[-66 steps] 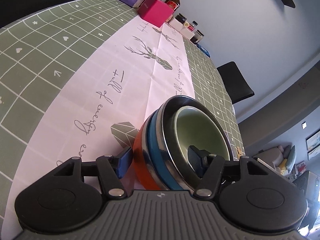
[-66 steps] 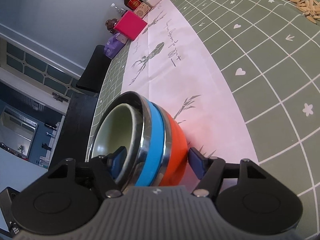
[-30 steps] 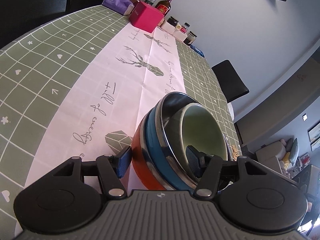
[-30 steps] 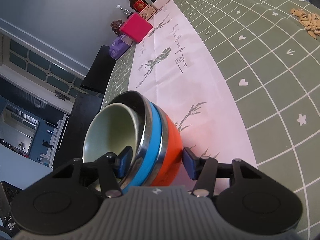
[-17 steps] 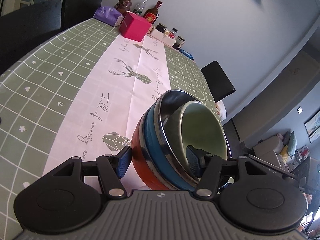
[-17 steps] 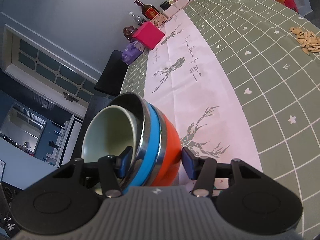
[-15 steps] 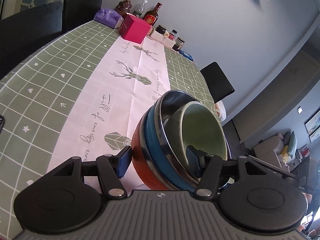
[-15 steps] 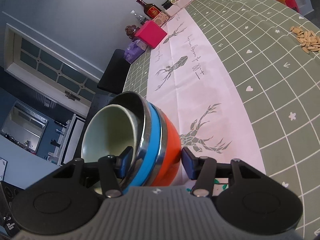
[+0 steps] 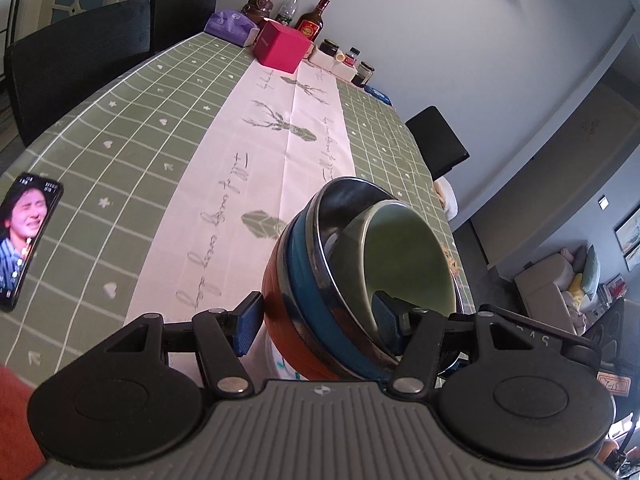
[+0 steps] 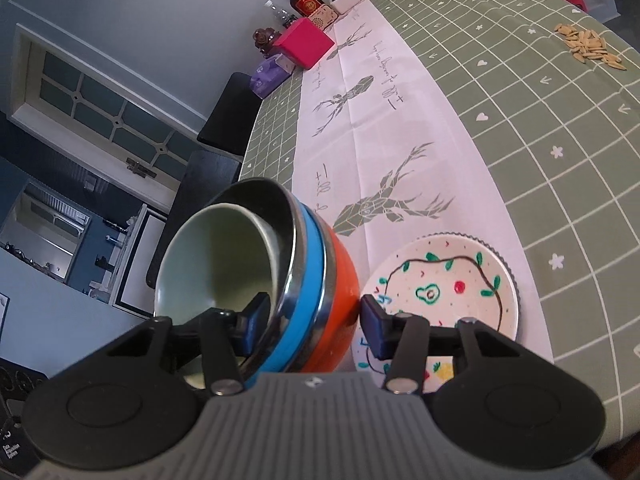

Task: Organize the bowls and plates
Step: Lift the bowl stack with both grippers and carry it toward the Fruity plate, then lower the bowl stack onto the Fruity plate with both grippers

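Nested bowls [image 9: 320, 280] at frame centre — straddled by left gripper [image 9: 316, 322], jaws clamping the wall; right gripper [image 10: 310, 320] likewise, jaws closing.

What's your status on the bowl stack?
Both grippers, left and right, clamp bowl stack; right jaws closing. Stack airborne, tilted. Painted plate below.

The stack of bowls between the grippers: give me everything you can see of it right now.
The stack of bowls nests four deep: an orange bowl outermost, then a blue one, a shiny metal one, and a pale green glazed bowl inside. It is tipped on its side, mouth facing sideways, above the white runner. The left gripper and the right gripper each straddle its wall, one finger inside, one against the orange; the right one is closing. A painted plate lies just beyond.
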Available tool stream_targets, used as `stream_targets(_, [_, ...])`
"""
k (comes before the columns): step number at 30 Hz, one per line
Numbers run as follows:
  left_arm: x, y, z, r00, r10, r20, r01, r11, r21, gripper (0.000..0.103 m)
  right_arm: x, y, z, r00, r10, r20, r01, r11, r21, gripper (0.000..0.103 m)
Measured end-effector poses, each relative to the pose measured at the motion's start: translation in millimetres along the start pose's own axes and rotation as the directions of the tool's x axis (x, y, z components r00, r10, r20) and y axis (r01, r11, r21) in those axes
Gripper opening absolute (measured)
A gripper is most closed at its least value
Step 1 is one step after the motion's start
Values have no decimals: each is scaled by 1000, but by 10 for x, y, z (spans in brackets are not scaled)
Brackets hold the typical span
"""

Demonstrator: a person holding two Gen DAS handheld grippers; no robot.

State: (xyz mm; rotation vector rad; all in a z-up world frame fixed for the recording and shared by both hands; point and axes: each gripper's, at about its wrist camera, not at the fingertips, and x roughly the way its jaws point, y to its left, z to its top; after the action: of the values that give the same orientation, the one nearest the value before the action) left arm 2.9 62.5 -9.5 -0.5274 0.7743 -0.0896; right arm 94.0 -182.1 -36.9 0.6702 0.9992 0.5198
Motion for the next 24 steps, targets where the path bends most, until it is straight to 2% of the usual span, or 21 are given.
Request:
stream_targets(5, [-98,73,-219,999,-1,-34,0,1000,-17,68,-117,-24,-264,1000,-24,-15,24,1000,-9,49])
stream_targets(16, [-339,248,-567,997,43,-57,-44,999,-20,68,-49,-128,-819,989,-43,-142,46,999,18,48])
stream_targets(24, [-243,428,-656,995,53,-84,-57,997,-52,68,141,-174,-977,977,-80,-196,85,996,20,48])
